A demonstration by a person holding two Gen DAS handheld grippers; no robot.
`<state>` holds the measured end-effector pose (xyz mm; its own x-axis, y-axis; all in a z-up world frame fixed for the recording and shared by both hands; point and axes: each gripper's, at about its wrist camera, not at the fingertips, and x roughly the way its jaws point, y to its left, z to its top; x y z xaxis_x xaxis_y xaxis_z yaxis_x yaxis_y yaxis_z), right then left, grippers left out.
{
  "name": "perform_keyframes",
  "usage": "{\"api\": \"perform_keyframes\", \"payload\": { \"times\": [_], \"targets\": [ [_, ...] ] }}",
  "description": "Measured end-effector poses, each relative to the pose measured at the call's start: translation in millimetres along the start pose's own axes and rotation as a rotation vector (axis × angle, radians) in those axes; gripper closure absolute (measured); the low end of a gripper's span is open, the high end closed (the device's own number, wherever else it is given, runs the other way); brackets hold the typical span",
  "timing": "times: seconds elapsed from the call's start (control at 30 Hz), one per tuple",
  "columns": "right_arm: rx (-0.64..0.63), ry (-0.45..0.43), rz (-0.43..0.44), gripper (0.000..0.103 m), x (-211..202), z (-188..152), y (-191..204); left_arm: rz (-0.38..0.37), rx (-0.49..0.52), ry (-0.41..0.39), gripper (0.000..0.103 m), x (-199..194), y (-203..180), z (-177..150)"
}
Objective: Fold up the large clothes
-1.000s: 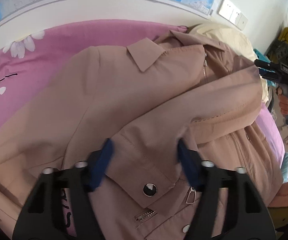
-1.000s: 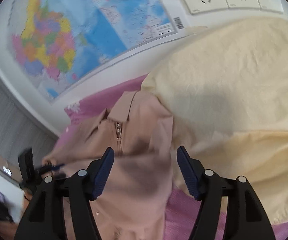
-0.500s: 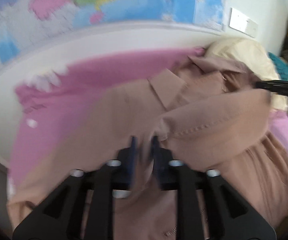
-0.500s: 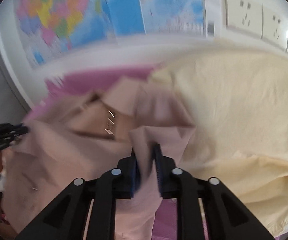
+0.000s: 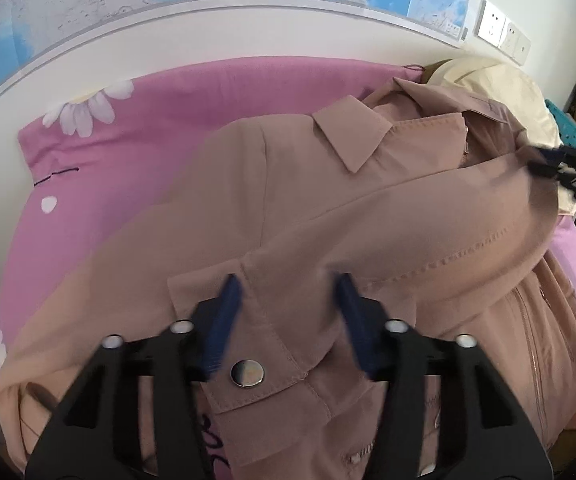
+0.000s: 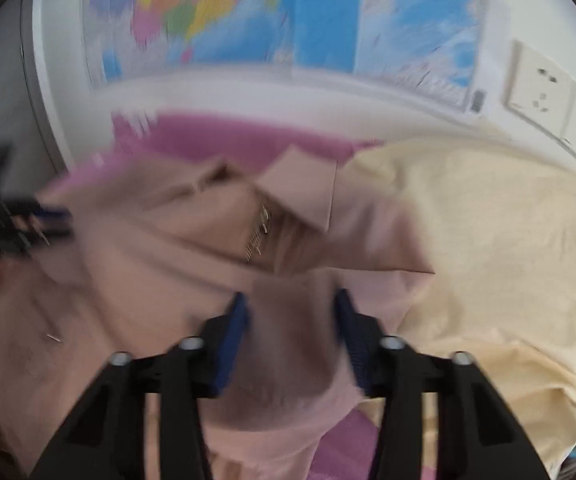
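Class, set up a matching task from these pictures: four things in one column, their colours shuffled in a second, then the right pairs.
Things:
1. jacket
2. bedsheet
3. cloth by the sockets
4. snap button on the cuff

Colours:
A. cream
B. silver
C. pink with white daisies
D. tan

Pairs: 1-D, 2-C, 3-A, 4-B

The jacket (image 5: 272, 208) is dusty pinkish-tan with a silver snap. The bedsheet (image 5: 176, 120) is pink with white daisies. The cloth (image 6: 487, 248) is cream. The wall map (image 6: 288, 20) is blue and multicoloured.
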<state>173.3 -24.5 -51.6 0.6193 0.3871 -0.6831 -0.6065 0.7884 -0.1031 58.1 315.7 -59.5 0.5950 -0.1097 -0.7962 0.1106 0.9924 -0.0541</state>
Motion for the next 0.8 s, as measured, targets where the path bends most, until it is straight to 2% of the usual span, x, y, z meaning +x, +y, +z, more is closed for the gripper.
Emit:
{"api": "perform_keyframes", "payload": {
  "times": [0.03, 0.07, 0.13, 0.17, 0.2, 0.27, 0.3, 0.33, 0.43, 0.53, 0.57, 0.63, 0.73, 0.8],
  "targets": [
    [-0.011, 0.032, -0.035, 0.085, 12, -1, 2, 0.010, 0.009, 0.000, 0.075, 2, -2, 3],
    [-0.015, 0.043, -0.057, 0.094, 17, -2, 2, 0.033, 0.017, -0.005, 0.080, 4, -4, 8],
    [0.010, 0.045, -0.103, 0.099, 26, 0, -5, 0.075, 0.029, -0.039, 0.088, 3, -8, 17],
    [0.036, 0.036, -0.120, 0.099, 24, 1, -11, 0.090, 0.033, -0.057, 0.088, 1, -9, 21],
    [0.039, 0.020, -0.149, 0.099, 22, 2, -14, 0.097, 0.035, -0.077, 0.086, -1, -9, 25],
    [0.036, 0.009, -0.219, 0.099, 20, 3, -20, 0.088, 0.038, -0.086, 0.059, 0, -8, 30],
    [0.082, 0.035, -0.175, 0.099, 23, 1, -28, 0.058, 0.054, -0.065, 0.032, 3, -7, 31],
    [0.099, 0.048, -0.146, 0.099, 25, -1, -31, 0.038, 0.056, -0.061, 0.024, 4, -5, 31],
    [0.125, 0.040, -0.138, 0.091, 15, -5, -33, -0.014, 0.024, -0.056, 0.026, -3, 7, 27],
    [0.156, -0.043, -0.052, 0.086, -14, -4, -27, -0.039, -0.011, -0.055, 0.022, -12, 18, 19],
    [0.148, -0.073, -0.014, 0.082, -23, -3, -20, -0.039, -0.021, -0.046, 0.022, -14, 22, 16],
    [0.114, -0.107, 0.053, 0.080, -33, 0, -3, -0.030, -0.030, -0.033, 0.022, -15, 27, 10],
    [0.006, -0.074, 0.177, 0.068, -19, 6, 45, -0.024, -0.033, -0.009, 0.022, -10, 30, 6],
    [-0.067, -0.032, 0.179, 0.067, 2, 9, 72, -0.027, -0.041, 0.019, 0.027, -2, 30, 6]
  ]
}}
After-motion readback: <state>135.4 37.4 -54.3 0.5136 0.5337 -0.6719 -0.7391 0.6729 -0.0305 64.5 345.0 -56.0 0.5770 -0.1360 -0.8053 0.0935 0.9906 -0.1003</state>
